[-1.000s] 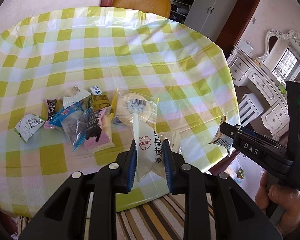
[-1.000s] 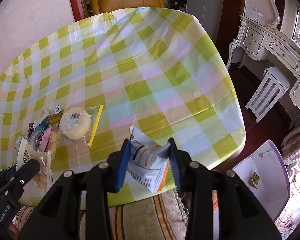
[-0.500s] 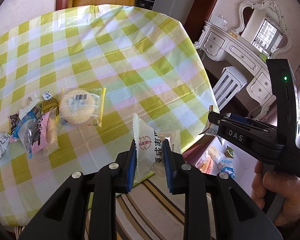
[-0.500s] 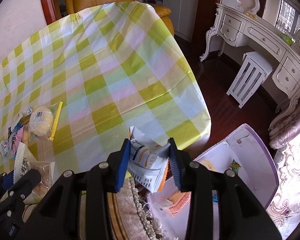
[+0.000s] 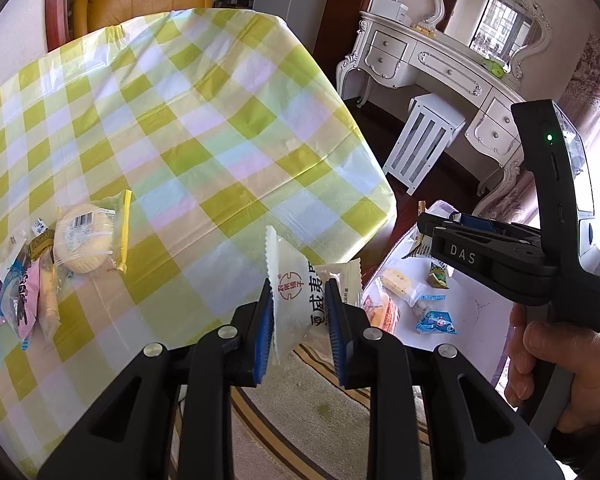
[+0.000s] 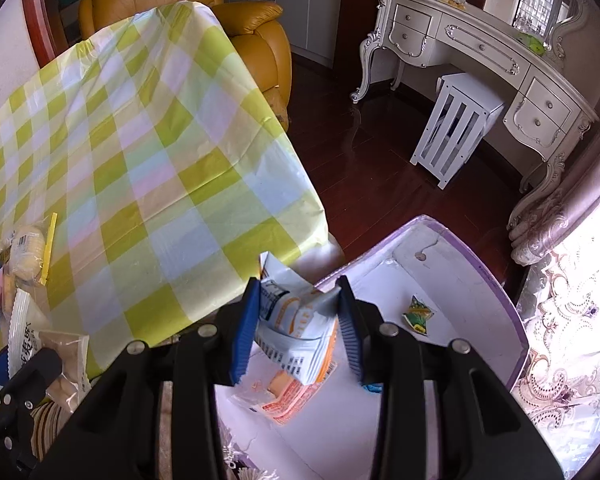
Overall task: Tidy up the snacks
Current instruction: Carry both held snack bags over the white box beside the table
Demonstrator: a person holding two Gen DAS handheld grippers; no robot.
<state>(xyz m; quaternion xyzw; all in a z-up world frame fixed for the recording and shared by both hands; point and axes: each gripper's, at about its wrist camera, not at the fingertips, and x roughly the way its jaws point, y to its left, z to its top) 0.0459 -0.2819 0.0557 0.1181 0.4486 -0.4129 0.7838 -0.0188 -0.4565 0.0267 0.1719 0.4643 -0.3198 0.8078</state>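
My left gripper (image 5: pixel 298 308) is shut on a white snack packet with red print (image 5: pixel 290 300), held past the table's front right corner. My right gripper (image 6: pixel 298 320) is shut on a white and orange snack bag (image 6: pixel 296 322), held over a white box with a purple rim (image 6: pixel 460 252) on the floor. The box holds several snacks, such as a small green packet (image 6: pixel 418 314); it also shows in the left wrist view (image 5: pixel 472 308). A pile of snacks (image 5: pixel 24 284) and a round wrapped cake (image 5: pixel 86 244) lie on the checked tablecloth (image 5: pixel 180 140) at left.
A white stool (image 6: pixel 456 124) and an ornate white dresser (image 6: pixel 480 48) stand on the dark wood floor to the right. A yellow armchair (image 6: pixel 236 20) is behind the table. A striped rug (image 5: pixel 300 412) lies below the grippers.
Both grippers have swung right off the table with their packets. The right gripper is now over the box; the snack pile has slid to the far left of view.
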